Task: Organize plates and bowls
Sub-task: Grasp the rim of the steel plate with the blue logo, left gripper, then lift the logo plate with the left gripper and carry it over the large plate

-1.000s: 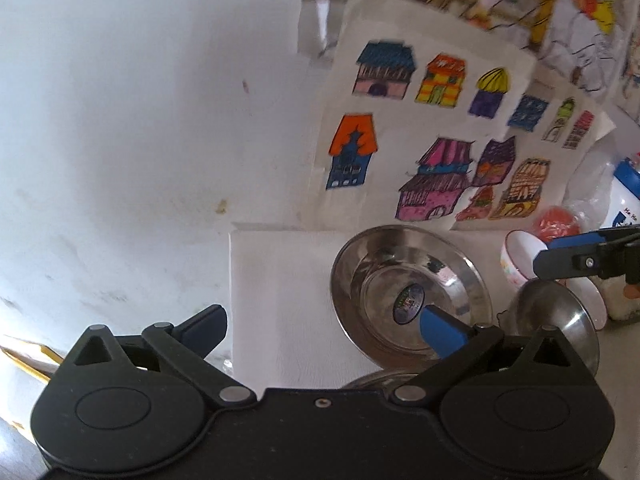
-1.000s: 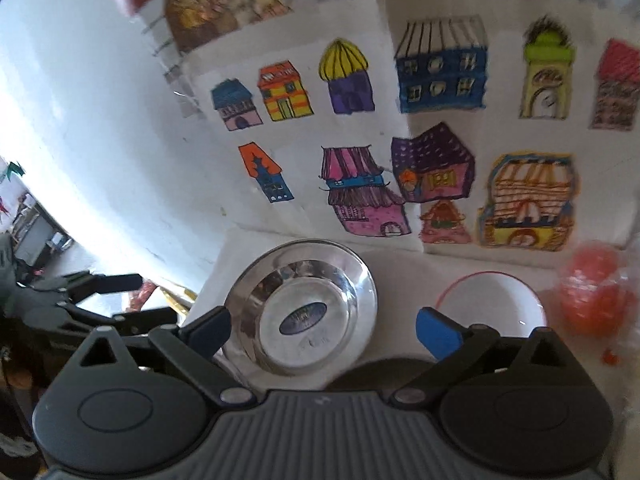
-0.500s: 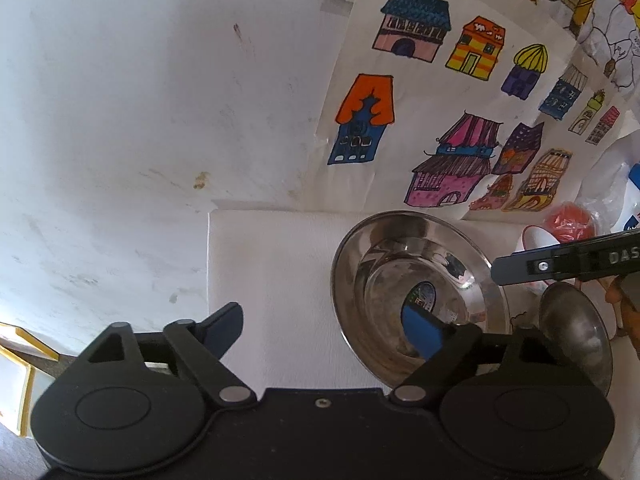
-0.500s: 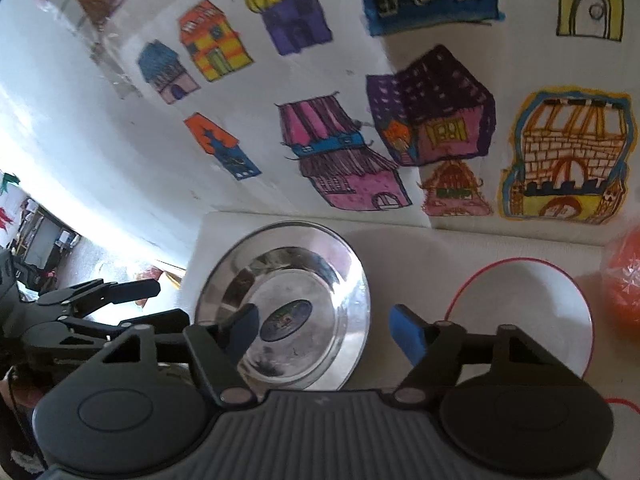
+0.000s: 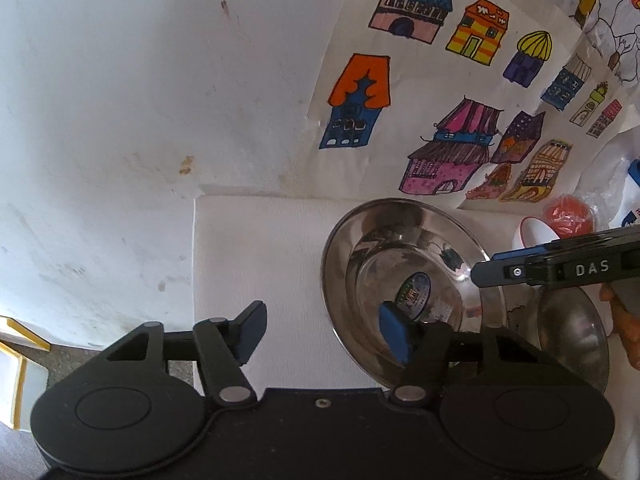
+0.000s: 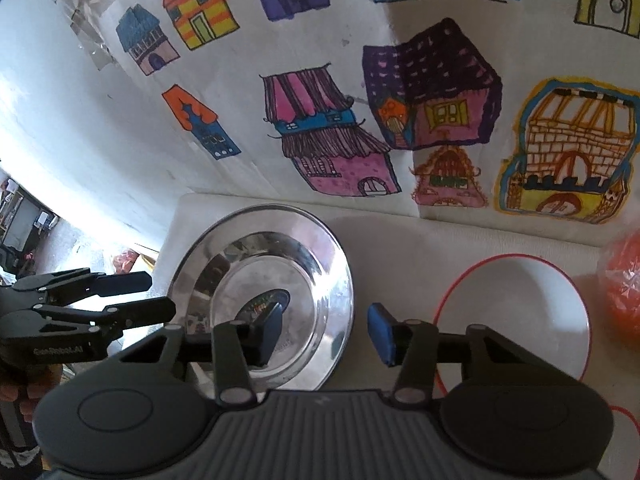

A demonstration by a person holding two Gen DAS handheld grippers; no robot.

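A steel plate with a sticker in its middle lies on the white table; it also shows in the right wrist view. My left gripper is open and empty, its right finger over the plate's near part. My right gripper is open and empty, straddling the plate's right rim; in the left wrist view it reaches in from the right. A white bowl with a red rim sits right of the plate. A small steel bowl lies at the lower right.
Paper drawings of coloured houses hang on the wall behind the table. An orange mesh ball lies at the far right. The table's left edge drops off to the floor. A white and blue container stands at the far right.
Both grippers have moved closer to the steel plate and lower. My right gripper now straddles the plate's right rim and its jaws have narrowed a little.
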